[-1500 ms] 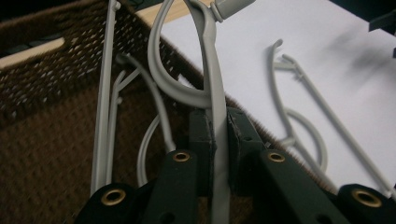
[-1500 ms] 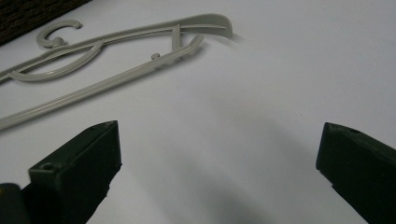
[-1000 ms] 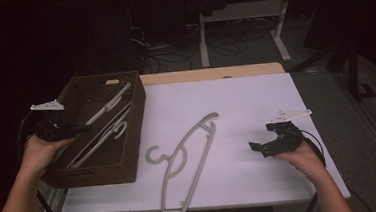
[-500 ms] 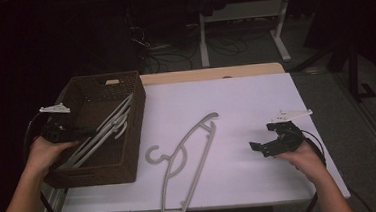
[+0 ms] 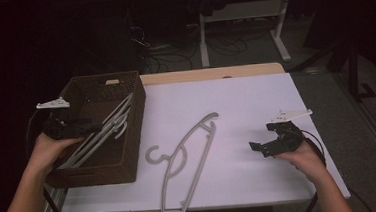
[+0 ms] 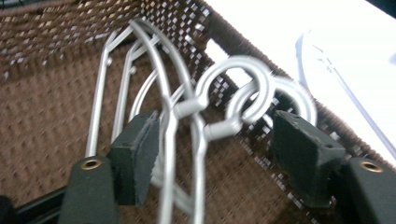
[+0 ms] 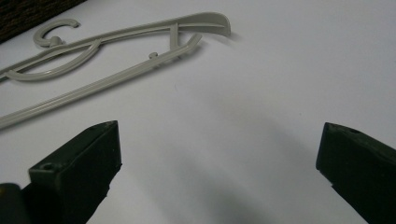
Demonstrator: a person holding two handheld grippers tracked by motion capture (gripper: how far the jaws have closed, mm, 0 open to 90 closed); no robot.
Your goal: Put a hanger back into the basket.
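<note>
While its jaws have just been opening, left claw [image 6: 219, 154] released over hangers [image 6: 187, 121] in basket [image 5: 129, 160], right claw [image 5: 266, 143] released.

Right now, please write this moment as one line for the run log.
left claw: open, jaws just opening around hangers in basket | right claw: open, empty, over table | one hanger on table

A table [image 5: 235, 97] with a white top carries two items. A brown woven basket [image 5: 128, 140] stands on its left end, its left side overhanging the table edge. A grey plastic hanger [image 5: 185, 161] lies flat on the white surface just right of the basket, not touching it; its hook points toward the basket, and its lower end reaches the near table edge.
</note>
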